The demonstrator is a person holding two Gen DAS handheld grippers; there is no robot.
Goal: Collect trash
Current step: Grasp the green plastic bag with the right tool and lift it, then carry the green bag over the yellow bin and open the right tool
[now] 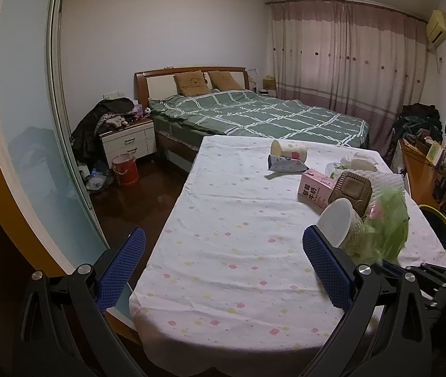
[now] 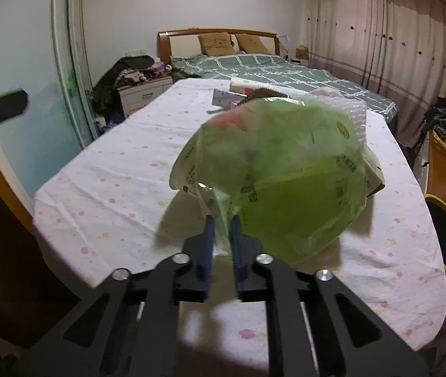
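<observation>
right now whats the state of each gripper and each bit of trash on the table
left gripper: open, holding nothing
right gripper: shut on the green bag
green bag: lifted, blurred
white cup: tipped on its side
pink carton: lying flat
brown container: closed, leaning on the carton
spotted cup: on its side

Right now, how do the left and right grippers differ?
The left gripper is open, its blue fingers spread wide with nothing between them; the right gripper is shut on the green plastic bag. The left hangs over bare tablecloth at the near edge; the right holds its bag up by the white cup. Both have black frames and blue pads, and both face the bed.
</observation>
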